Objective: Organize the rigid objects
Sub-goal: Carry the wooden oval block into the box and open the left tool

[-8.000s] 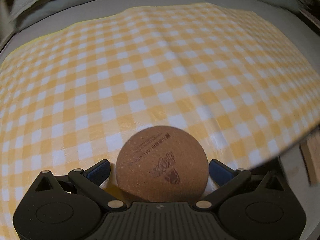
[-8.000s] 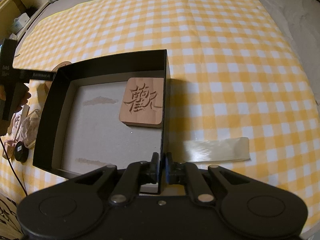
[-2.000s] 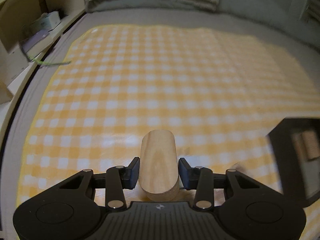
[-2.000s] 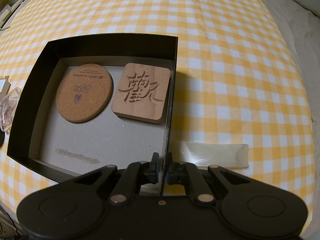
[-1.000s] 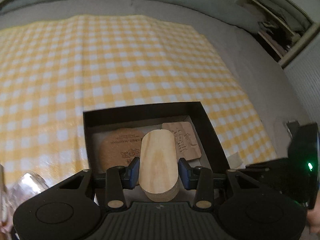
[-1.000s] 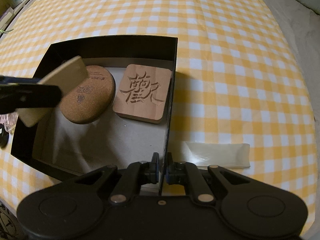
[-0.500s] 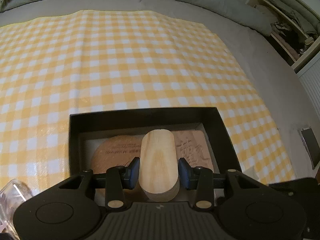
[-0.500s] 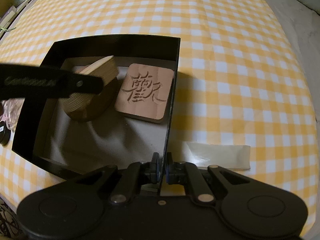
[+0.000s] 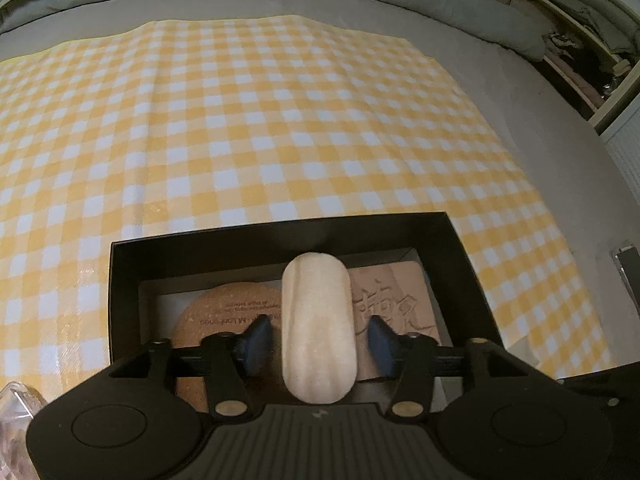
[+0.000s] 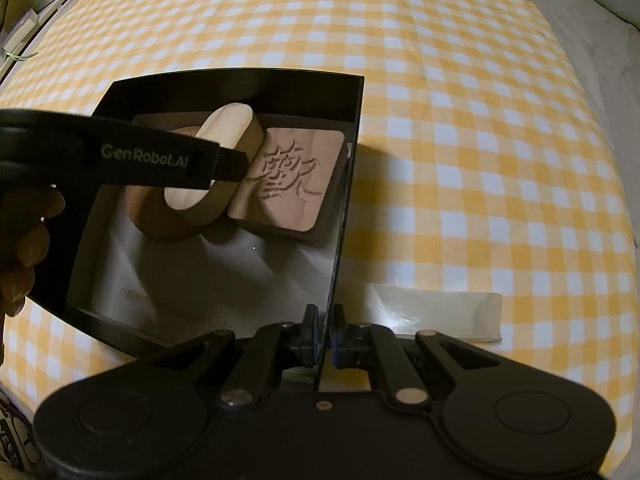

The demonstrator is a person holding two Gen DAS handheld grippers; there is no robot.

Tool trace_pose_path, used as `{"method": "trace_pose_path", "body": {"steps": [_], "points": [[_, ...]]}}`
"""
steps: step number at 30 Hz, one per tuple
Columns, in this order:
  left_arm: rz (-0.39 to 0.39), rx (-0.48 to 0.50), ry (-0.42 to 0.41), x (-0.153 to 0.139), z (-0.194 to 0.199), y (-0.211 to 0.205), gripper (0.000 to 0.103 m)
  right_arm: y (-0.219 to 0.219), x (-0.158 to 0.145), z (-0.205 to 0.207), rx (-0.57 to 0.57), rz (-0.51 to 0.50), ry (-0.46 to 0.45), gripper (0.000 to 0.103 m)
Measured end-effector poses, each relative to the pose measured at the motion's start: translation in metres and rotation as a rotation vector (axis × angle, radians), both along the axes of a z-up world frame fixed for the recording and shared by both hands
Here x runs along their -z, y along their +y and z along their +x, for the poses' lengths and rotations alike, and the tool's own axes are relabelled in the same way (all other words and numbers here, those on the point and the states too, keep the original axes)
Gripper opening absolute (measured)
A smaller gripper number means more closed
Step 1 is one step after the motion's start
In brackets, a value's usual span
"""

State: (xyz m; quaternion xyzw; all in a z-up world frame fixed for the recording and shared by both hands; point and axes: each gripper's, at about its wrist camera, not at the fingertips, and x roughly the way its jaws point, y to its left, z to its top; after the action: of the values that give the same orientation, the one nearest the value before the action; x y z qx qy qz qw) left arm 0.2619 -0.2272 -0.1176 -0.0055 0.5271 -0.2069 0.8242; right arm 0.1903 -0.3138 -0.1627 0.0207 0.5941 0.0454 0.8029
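- Pale wood disc (image 9: 318,326) stands on edge in the black box (image 9: 276,236), atop the cork coaster (image 9: 224,316); half a second ago the left gripper (image 9: 318,338) clamped it, now its fingers stand wide, so it reads as released.
- Beside it lies the carved tile (image 10: 290,178).
- Smooth, thick, round-edged.
- Right gripper (image 10: 324,336) pinches the box wall.

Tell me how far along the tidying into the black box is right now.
Two pieces already lie in the black box: the round cork coaster and the carved square block. The oval wooden piece sits above them between the left gripper fingers, which look spread, so it seems just released. The right gripper pinches the box wall. Left: withdrawing the left gripper.
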Motion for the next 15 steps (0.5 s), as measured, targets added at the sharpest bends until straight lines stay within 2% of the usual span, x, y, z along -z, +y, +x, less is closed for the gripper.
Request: {"method": "trace_pose_path", "body": {"steps": [4, 9, 11, 15], "points": [[-0.016, 0.014, 0.001, -0.002, -0.001, 0.0, 0.067, -0.002, 0.0, 0.0, 0.0, -0.001, -0.001, 0.007], [-0.015, 0.036, -0.011, -0.009, -0.005, 0.001, 0.069, -0.001, 0.0, 0.0, 0.002, -0.001, -0.001, 0.007], [0.01, 0.044, -0.017, -0.011, -0.007, 0.001, 0.069, -0.003, -0.001, -0.001, 0.001, -0.002, -0.001, 0.007], [0.114, 0.058, -0.03, -0.007, -0.009, -0.001, 0.069, -0.002, -0.001, -0.001, -0.002, -0.005, -0.001, 0.007]]}}
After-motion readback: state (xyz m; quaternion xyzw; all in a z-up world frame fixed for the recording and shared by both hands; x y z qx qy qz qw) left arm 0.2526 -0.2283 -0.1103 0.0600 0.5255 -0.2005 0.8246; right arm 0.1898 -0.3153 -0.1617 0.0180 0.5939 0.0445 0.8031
